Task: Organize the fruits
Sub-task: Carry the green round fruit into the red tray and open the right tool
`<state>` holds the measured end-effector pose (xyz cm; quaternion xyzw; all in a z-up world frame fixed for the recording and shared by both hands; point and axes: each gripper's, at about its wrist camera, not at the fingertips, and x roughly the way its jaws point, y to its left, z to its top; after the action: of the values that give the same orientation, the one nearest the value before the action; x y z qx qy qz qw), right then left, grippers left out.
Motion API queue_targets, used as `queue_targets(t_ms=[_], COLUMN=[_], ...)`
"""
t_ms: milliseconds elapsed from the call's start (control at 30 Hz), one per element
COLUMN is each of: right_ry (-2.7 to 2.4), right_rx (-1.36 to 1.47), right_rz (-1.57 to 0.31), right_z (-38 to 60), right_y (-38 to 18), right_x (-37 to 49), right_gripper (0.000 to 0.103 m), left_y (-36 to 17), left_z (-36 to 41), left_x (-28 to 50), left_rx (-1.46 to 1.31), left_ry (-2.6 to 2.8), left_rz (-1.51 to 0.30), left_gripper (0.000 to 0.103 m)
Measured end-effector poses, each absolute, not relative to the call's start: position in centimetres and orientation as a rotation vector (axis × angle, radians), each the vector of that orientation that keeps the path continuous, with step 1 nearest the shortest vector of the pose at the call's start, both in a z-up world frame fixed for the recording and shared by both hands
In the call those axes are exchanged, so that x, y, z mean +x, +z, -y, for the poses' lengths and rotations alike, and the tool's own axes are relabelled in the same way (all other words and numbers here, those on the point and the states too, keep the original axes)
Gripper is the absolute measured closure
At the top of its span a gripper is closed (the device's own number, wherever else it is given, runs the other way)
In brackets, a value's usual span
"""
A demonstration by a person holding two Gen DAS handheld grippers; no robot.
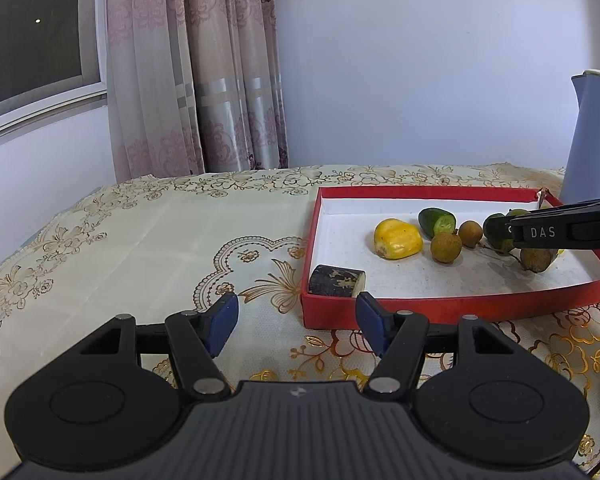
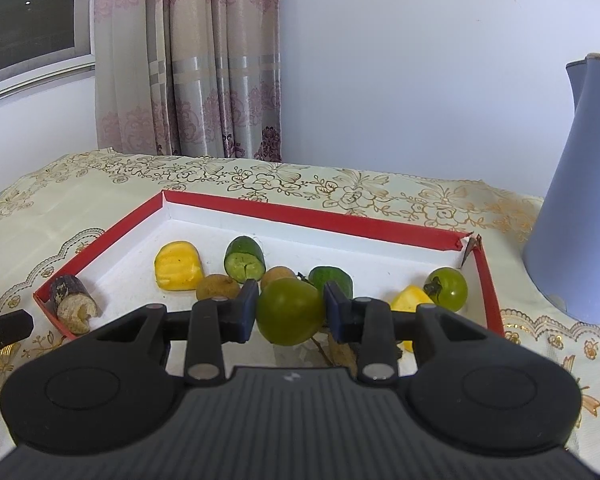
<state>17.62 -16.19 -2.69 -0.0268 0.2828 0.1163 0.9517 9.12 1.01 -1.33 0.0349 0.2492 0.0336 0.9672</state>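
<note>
My right gripper (image 2: 290,312) grips 1 green tomato (image 2: 289,312) above the red tray (image 2: 300,216) – most fruit already lies inside. My left gripper (image 1: 298,322) waits wide, holding nothing – little seems left.

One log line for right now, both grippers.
left gripper: open, empty | right gripper: shut on green tomato | over red tray

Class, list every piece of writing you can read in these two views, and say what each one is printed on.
"DAS": white letters on the black body of the right gripper, seen from the left wrist camera.
Dark script on the blue jug: cut off at the frame edge, unreadable.
Nothing else carries text.
</note>
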Motion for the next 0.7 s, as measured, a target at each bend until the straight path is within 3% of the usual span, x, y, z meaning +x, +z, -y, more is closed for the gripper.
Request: queue_targets(t_ms=[700], right_ry=[0.206], right_rx=[-0.064], right_rz=[-0.568], right_z=[16.32], right_y=[-3.05], right_x=[18.14], right_gripper=[0.069], left_y=[-1.33], left_z=[-0.96], left_x=[9.14], left_rx=[0.073], left_ry=[0.065], left_rz=[-0.500], left_gripper=[0.039])
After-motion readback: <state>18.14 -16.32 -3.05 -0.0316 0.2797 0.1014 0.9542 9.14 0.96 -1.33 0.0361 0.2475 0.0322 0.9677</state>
